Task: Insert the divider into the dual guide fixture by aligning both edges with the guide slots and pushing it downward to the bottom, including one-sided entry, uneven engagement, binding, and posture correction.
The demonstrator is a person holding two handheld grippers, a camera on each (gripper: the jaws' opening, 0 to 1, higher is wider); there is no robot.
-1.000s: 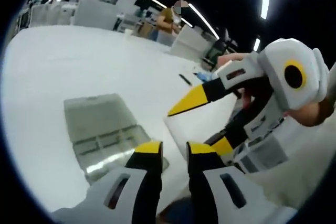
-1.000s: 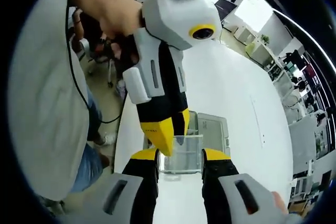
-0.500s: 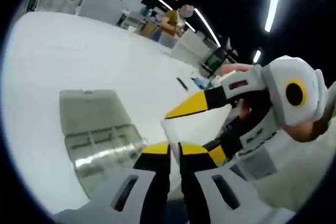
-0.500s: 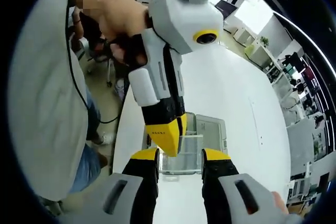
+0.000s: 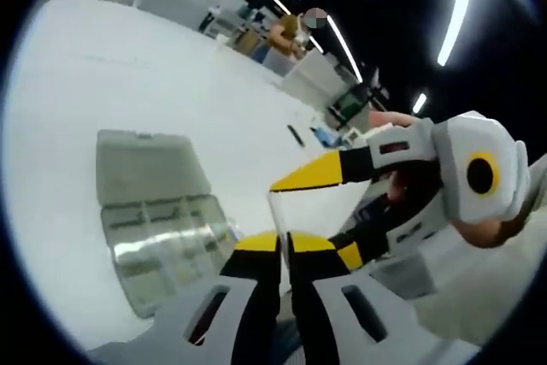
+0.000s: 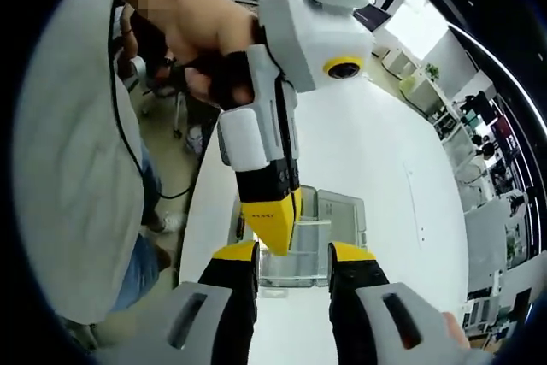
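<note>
Left tongs (image 5: 282,241) pinched on the clear divider (image 5: 301,204) at lower centre, right tongs (image 6: 292,252) spread around it, clear fixture (image 5: 158,215) on white counter (image 5: 128,74) at left, right gripper view adding a grey sleeve (image 6: 73,168) at left

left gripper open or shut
Shut: in the left gripper view, the left gripper has its yellow tips pressed together on the clear divider.

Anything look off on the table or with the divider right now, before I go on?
Nothing stands out. The clear divider is held between both grippers, left gripper pinching its upper edge, above the white table. The clear compartment box lies flat with its lid open, nothing spilled or visibly damaged.
</note>
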